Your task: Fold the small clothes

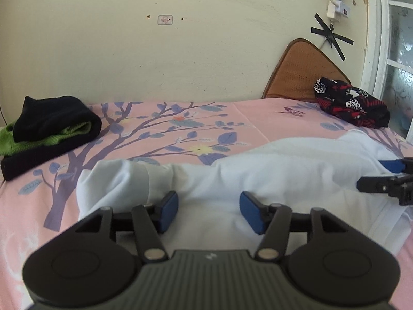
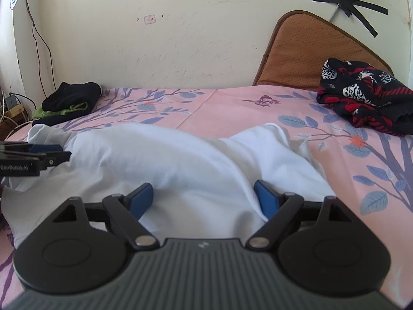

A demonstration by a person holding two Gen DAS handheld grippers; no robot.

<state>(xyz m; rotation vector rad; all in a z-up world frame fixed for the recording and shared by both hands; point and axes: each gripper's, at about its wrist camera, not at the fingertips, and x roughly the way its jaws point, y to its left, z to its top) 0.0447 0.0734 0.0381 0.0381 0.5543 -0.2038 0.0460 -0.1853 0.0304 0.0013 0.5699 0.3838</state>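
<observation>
A white garment (image 1: 258, 173) lies rumpled across the near part of the pink floral bed sheet (image 1: 160, 126); it also shows in the right wrist view (image 2: 160, 160). My left gripper (image 1: 208, 211) is open, its blue pads low over the garment's near edge with cloth between them. My right gripper (image 2: 204, 199) is open too, over the garment's near right part. Each gripper's tips show at the edge of the other's view, the right gripper (image 1: 382, 173) and the left gripper (image 2: 49, 153).
A folded black and green pile (image 1: 49, 131) sits at the back left, also in the right wrist view (image 2: 69, 100). A black, red and white patterned garment (image 1: 351, 103) lies at the back right by a brown cushion (image 1: 302, 72). The wall runs behind the bed.
</observation>
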